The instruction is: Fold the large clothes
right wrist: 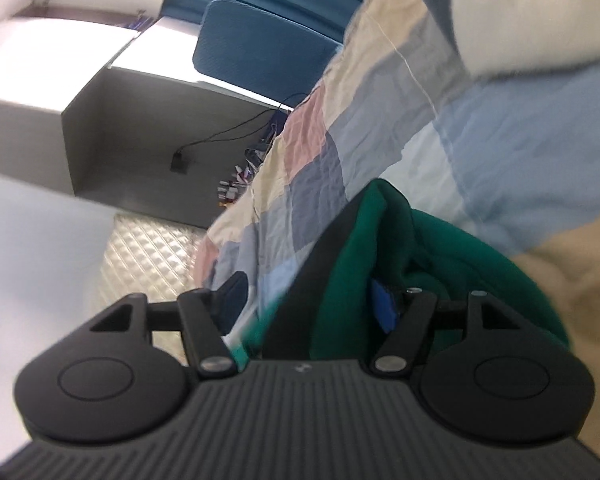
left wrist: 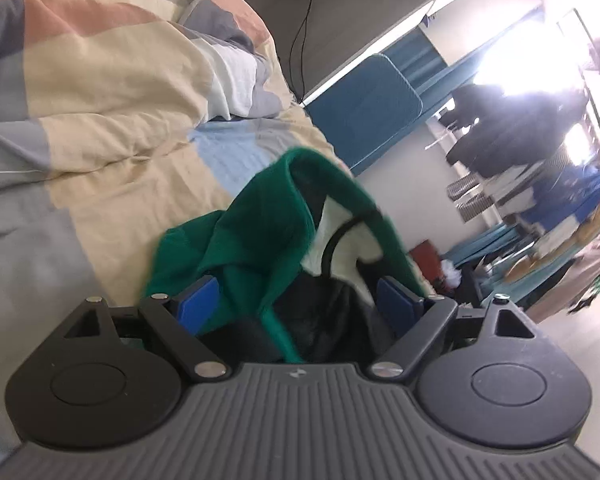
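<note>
A green garment with black trim and a pale lining lies bunched on a patchwork bed cover. My left gripper is open, with its blue pads wide apart. A loose fold of the green cloth hangs between them without being pinched. In the right wrist view the same green garment, with a black band along its edge, fills the gap of my right gripper. That gripper is open too; one blue pad shows beside the cloth and the other finger is mostly hidden.
The checked bed cover runs up to a rumpled duvet. Beyond the bed are a grey wall with a black cable, a blue padded panel, dark hanging clothes and cluttered shelves.
</note>
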The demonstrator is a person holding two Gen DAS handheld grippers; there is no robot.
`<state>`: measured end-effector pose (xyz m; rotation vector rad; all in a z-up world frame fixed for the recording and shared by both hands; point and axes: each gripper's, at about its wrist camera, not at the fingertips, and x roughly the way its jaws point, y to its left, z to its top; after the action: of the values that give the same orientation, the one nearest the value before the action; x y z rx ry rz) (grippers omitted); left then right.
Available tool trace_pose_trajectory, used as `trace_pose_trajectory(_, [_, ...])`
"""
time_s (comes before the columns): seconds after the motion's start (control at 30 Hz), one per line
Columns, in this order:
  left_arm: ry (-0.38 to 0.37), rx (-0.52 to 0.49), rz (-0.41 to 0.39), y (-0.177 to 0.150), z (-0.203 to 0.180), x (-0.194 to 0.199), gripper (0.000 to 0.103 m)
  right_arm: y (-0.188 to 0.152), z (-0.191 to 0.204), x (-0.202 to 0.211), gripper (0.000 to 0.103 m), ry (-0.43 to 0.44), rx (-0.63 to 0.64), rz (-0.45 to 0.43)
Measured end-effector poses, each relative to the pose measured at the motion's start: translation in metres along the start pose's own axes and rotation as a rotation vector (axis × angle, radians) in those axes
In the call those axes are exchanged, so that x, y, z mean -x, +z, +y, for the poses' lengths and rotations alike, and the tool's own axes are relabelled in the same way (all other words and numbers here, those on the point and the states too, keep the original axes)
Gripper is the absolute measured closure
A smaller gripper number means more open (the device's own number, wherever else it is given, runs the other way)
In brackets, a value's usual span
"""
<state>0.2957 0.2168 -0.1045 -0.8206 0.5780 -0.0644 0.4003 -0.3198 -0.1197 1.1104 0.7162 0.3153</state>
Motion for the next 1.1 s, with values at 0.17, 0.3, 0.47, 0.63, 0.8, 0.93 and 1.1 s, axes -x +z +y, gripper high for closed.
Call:
trace_pose_trajectory(0.17, [-0.017,-0.047,-0.01,-0.007,-0.009,-0.005,0.016,-0.021,0.015,0.02,0.036,-0.041,0.143,0.0])
trace_pose_trajectory(0.3, [0.044,-0.123,0.003,-0.017,-0.018,-0.02,0.024,-0.034,0.027,0.011,0.036,-0.098,0.264,0.029])
trace_pose_trajectory(0.47, [0.126,-0.168,0.022,-0.023,-0.015,-0.043,0.036,-0.049,0.031,-0.009,0.038,-0.185,0.354,0.073])
trace_pose_trajectory(0.63, [0.141,-0.143,0.029,-0.02,-0.007,-0.064,0.055,-0.064,0.044,-0.024,0.043,-0.289,0.564,0.086])
trace_pose_trajectory(0.8, [0.176,-0.192,-0.01,-0.016,-0.015,-0.07,0.09,-0.078,0.051,-0.045,0.076,-0.36,0.725,0.06])
trace_pose_trajectory(0.93, [0.114,-0.208,-0.085,-0.006,-0.028,-0.046,0.093,-0.072,0.056,-0.043,0.094,-0.352,0.732,-0.012])
trace_pose_trajectory(1.1, [-0.036,-0.143,-0.202,0.021,-0.038,-0.009,0.094,-0.041,0.078,0.001,0.095,-0.172,0.611,-0.133])
